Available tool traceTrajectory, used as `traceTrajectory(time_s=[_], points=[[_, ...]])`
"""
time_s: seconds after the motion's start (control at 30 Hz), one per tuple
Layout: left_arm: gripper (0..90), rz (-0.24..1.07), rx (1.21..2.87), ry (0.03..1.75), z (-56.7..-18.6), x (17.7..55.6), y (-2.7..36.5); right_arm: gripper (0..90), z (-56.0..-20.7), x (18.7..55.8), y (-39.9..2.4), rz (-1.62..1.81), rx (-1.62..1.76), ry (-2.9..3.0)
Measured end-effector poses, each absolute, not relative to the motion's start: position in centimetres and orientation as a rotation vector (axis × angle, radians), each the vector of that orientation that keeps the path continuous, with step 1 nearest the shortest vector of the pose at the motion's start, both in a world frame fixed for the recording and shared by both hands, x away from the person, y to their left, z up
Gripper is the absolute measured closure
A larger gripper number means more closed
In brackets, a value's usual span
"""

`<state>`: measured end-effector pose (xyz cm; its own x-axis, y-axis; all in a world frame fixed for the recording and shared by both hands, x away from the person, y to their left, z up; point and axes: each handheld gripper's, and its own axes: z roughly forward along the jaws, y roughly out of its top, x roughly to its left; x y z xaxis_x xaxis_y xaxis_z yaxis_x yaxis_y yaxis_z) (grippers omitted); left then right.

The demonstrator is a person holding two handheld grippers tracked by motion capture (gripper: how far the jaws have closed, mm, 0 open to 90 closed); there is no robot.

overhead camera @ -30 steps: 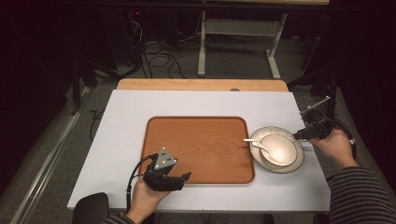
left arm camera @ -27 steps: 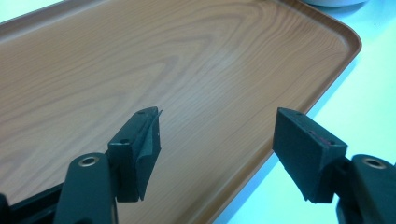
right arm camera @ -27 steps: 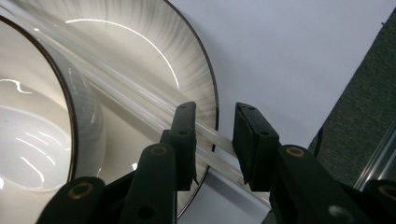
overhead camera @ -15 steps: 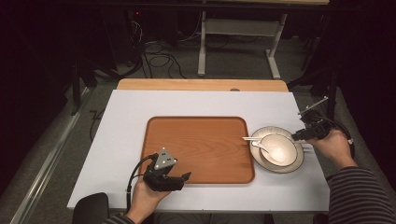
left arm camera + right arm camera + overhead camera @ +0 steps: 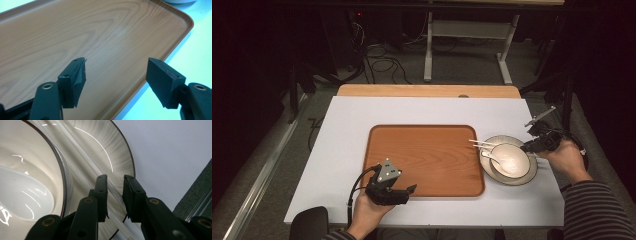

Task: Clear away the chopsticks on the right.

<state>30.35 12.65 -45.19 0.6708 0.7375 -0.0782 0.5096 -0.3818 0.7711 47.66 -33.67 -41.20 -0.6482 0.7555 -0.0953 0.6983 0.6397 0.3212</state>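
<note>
Count, my view: one wooden tray (image 5: 424,157) at centre, one plate (image 5: 530,175) at right, one bowl (image 5: 512,161) on plate, one spoon (image 5: 494,158) in bowl, two chopsticks (image 5: 478,144) across plate's upper left rim.

My right gripper (image 5: 114,185), jaws just closing, narrow gap straddling one chopstick; contact unclear.

My left gripper (image 5: 116,72) spread wide, over tray's lower left corner.

Bowl cut off at left edge in right gripper view.
</note>
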Motion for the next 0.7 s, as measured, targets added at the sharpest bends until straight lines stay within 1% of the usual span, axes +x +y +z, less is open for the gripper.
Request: traceTrajectory(time_s=[0.07,0.13,0.27,0.4,0.57,0.7], points=[[32.5,0.354,2.066,0.960,-45.17,30.36,12.70,80.7,-41.08,47.60,-33.52,0.365,1.166,2.648],[32.4,0.355,2.067,0.960,-45.18,30.35,12.69,81.7,-41.02,47.53,-33.59,0.360,1.161,2.641],[32.5,0.355,2.068,0.958,-45.19,30.35,12.66,78.4,-41.17,47.44,-33.61,0.358,1.161,2.639],[32.5,0.354,2.068,0.960,-45.22,30.35,12.60,77.3,-41.40,47.62,-33.37,0.358,1.151,2.646],[32.5,0.354,2.068,0.961,-45.22,30.36,12.60,79.5,-41.51,47.83,-33.04,0.347,1.146,2.651],[32.5,0.356,2.067,0.959,-45.20,30.34,12.65,84.1,-41.63,47.86,-32.84,0.328,1.124,2.646]])
